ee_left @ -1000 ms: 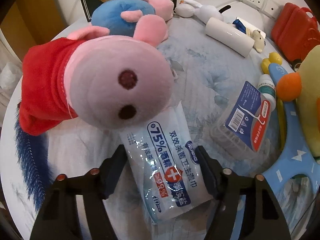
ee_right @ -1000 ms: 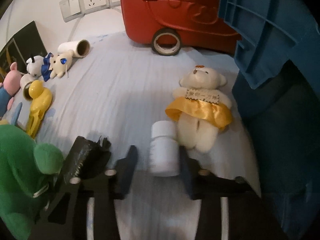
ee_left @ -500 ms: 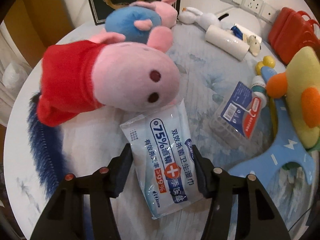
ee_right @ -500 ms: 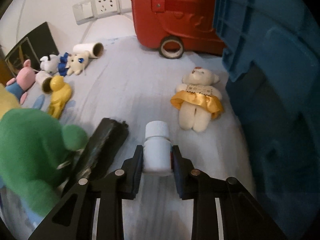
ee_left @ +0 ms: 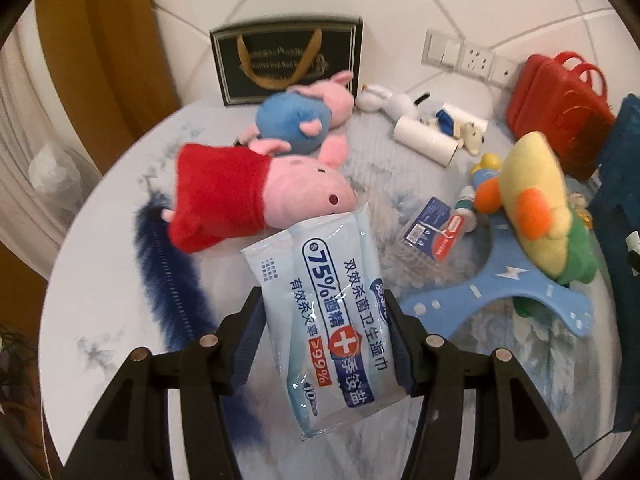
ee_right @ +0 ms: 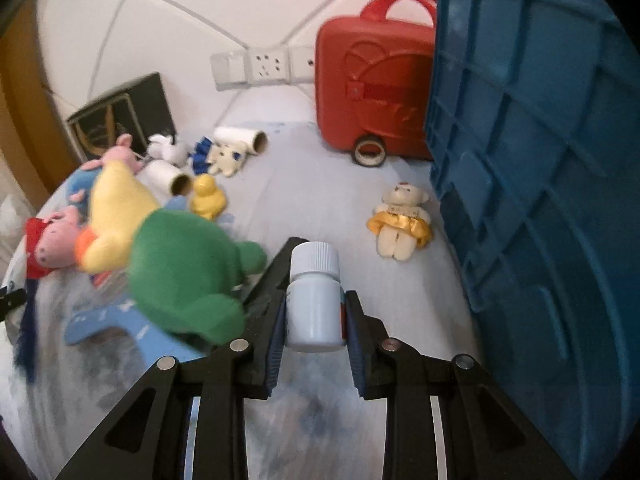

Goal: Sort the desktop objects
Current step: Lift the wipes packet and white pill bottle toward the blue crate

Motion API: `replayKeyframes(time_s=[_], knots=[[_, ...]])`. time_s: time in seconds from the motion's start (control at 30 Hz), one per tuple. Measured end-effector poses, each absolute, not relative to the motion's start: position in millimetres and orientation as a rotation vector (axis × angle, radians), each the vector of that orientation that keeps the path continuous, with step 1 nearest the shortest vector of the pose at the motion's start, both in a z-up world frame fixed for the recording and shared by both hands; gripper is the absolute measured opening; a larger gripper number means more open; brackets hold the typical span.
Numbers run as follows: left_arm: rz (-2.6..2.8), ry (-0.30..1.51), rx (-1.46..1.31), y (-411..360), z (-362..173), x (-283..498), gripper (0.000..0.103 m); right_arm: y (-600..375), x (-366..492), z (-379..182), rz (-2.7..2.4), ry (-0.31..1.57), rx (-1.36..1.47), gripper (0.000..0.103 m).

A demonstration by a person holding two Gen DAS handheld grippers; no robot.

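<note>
Glossy, crinkled plastic film wraps the wet-wipe pack. The pill bottle is smooth matt white plastic with a ribbed cap. The pig toy is soft plush, its dress red fleece. The crate is moulded blue plastic; the small suitcase, glossy red plastic. Printed cloth covers the table.

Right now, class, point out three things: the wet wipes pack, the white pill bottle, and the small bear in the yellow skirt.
wet wipes pack (ee_left: pixel 332 304): left wrist view, middle of its printed front.
white pill bottle (ee_right: pixel 314 304): right wrist view, its body below the cap.
small bear (ee_right: pixel 402 222): right wrist view, its yellow skirt.
</note>
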State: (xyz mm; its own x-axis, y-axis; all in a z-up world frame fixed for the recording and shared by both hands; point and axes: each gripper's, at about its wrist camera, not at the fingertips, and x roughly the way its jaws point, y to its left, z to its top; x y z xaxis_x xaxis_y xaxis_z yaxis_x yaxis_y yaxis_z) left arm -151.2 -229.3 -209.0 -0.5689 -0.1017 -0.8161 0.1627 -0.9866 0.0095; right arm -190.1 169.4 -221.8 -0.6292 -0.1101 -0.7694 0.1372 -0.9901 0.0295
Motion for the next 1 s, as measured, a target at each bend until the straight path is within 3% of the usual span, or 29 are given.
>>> replayKeyframes(time_s=[0.57, 1.0], knots=[[-3.001, -0.05, 1.067, -137.5, -100.9, -56.9, 0.055, 181.9, -33.9, -97.8, -2.863, 0.036, 0.84, 0.027], [-3.504, -0.217, 0.834, 77.2, -10.1, -25.3, 0.055, 278.7, 67.2, -18.9, -3.1, 0.002, 0.519, 0.027]])
